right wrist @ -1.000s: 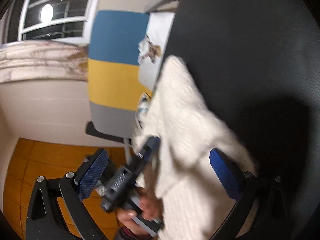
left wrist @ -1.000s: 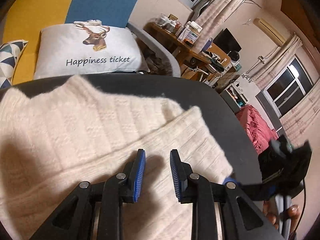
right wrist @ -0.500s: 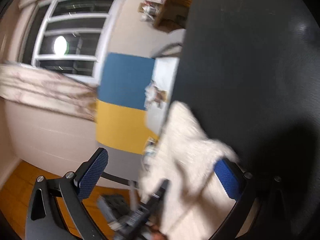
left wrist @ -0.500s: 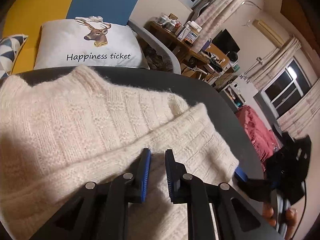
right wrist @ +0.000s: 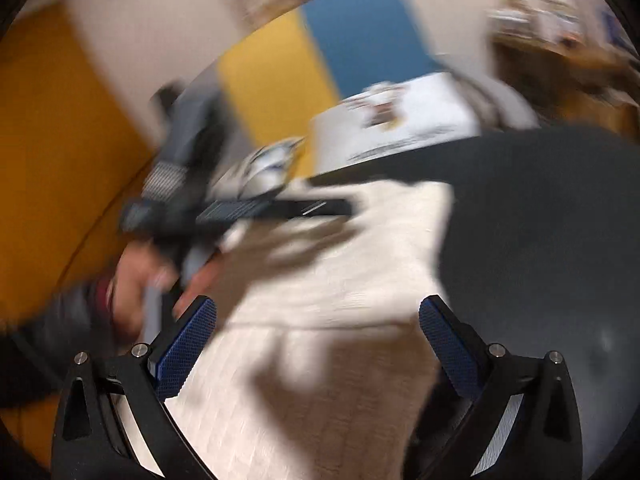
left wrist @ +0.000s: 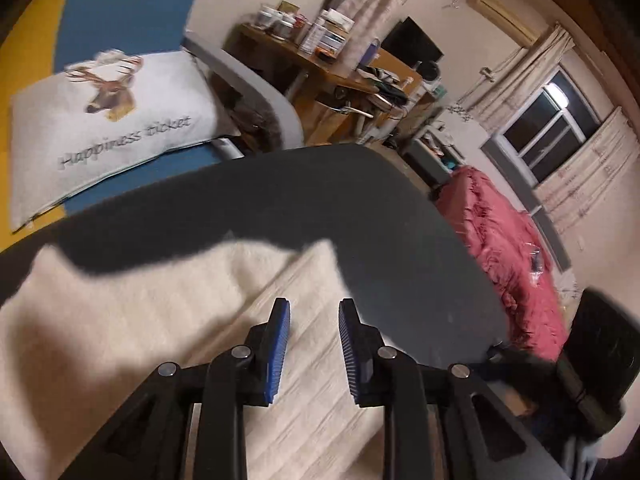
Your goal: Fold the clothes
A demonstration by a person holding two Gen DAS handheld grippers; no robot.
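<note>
1. Your left tool (left wrist: 314,312) is a modest gap apart, its blue pads (left wrist: 280,344) parted with nothing between them; it hovers over the cream knit sweater (left wrist: 160,320).
2. Your right tool (right wrist: 318,312) is spread wide and grips nothing; the sweater (right wrist: 320,360) lies below, spanning the space between its pads.
3. The sweater lies on the dark round counter (left wrist: 320,200). In the left wrist view it fills the frame from 6 to 9 o'clock, with a ribbed folded layer running under the left tool towards 12 o'clock.
4. In the right wrist view, which is badly blurred, your left hand (right wrist: 136,284) shows at 9 o'clock, holding the left tool over the sweater's far edge.
5. Beyond the counter at 10 o'clock in the left wrist view lies a white deer pillow (left wrist: 112,128) printed "Happiness ticket".
6. At 3 o'clock in that view a red blanket (left wrist: 508,256) lies off the counter's edge.
</note>
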